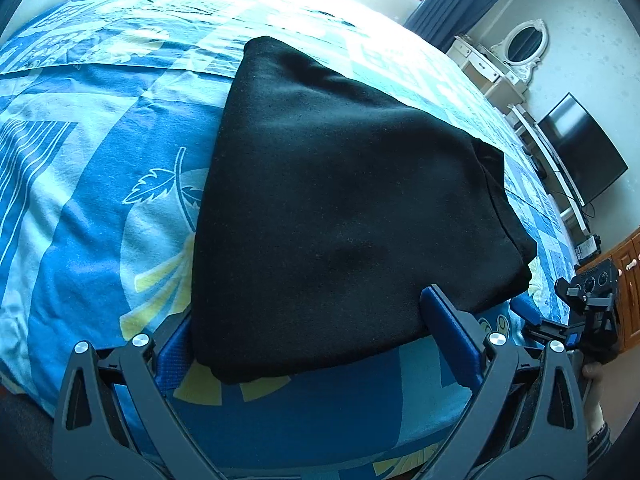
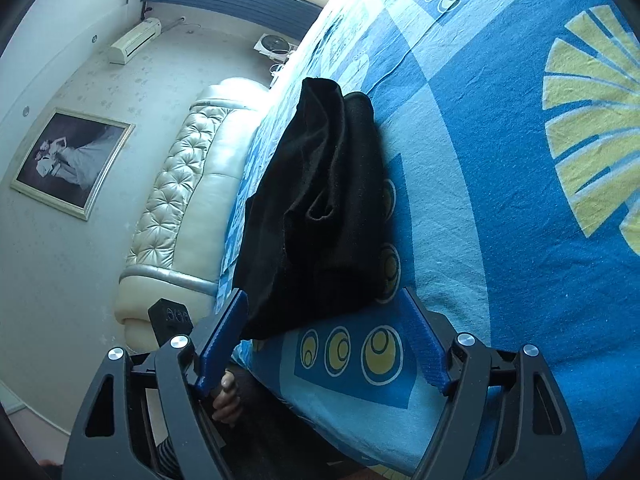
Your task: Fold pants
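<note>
Left view first: I'm looking down over the black pants, folded into a thick packet lying flat on the blue patterned bedsheet, near the bed's front edge. My left gripper stands spread wide, one blue finger on each side of the packet's near corner, and I see no pad pressing on cloth, so nothing is held here. I judge the packet sits this close to the edge so both tools can reach it without stretching. Off to the right, my other gripper hangs beside the bed (a hand shows below it).

Right view now: the same packet seen from its end, layers stacked and a loose hem curling out of the side. My right gripper is parted too, the fingers flanking the near end of the stack with sheet showing between them, not gripping. The folds look done, I'd say; that curling hem may want tucking.
</note>
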The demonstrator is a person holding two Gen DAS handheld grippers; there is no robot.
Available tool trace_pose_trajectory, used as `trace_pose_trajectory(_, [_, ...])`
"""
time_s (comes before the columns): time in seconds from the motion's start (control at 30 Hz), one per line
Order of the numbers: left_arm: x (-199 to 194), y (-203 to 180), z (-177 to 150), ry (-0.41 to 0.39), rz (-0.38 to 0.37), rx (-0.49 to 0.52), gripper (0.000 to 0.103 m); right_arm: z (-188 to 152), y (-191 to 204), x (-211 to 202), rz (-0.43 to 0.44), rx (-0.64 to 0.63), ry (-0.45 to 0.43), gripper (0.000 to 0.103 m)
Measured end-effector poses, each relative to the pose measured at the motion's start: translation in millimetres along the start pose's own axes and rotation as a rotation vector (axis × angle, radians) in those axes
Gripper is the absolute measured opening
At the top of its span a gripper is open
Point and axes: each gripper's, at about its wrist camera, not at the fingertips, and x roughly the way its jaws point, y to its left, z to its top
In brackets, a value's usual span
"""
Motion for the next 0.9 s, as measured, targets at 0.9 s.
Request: trace_pose_trajectory(0.9, [-32.9,-34.3,-29.3,-0.135,0.311,0.16,0.101,-35.1,58.1,32.2,-0.511,-0.334,-0.025,0.085])
